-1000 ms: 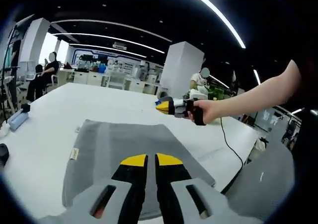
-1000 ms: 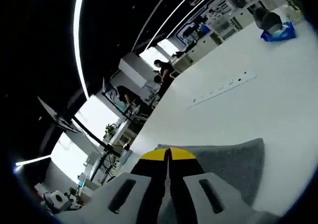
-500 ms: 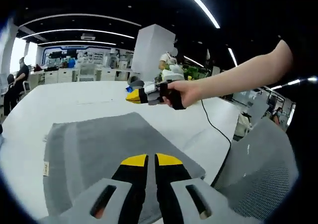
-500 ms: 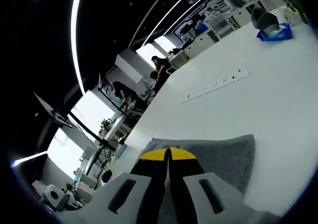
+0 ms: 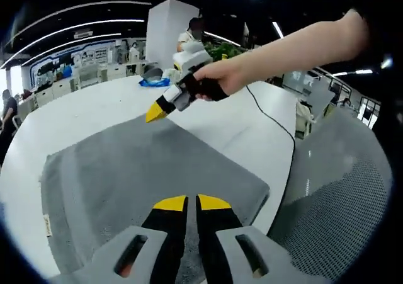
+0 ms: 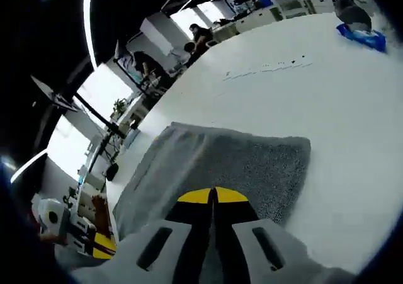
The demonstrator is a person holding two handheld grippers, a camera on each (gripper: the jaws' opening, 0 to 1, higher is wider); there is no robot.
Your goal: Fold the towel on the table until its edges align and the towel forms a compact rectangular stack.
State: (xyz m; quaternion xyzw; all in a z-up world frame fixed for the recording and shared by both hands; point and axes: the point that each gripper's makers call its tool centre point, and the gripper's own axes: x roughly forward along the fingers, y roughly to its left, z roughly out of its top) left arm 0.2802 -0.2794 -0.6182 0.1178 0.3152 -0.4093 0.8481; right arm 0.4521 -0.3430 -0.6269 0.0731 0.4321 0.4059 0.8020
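Note:
A grey towel (image 5: 145,164) lies spread flat on the white table (image 5: 82,111), with a small label (image 5: 46,224) near its left edge. My left gripper (image 5: 187,203) hovers over the towel's near part, its yellow-tipped jaws shut with nothing between them. A hand holds my right gripper (image 5: 155,113) just above the towel's far corner. In the right gripper view the towel (image 6: 220,161) lies below the right gripper (image 6: 214,196), whose jaws are pressed together and hold nothing.
A blue object (image 5: 154,81) (image 6: 362,35) lies far back on the table. A black cable (image 5: 271,117) runs over the table's right edge, beside a grey mesh chair (image 5: 340,196). A long white strip (image 6: 264,67) lies past the towel. People sit at distant desks.
The right gripper has come down and nearer, from above the table to the towel's far corner. Both views have swung, and the towel has stayed flat.

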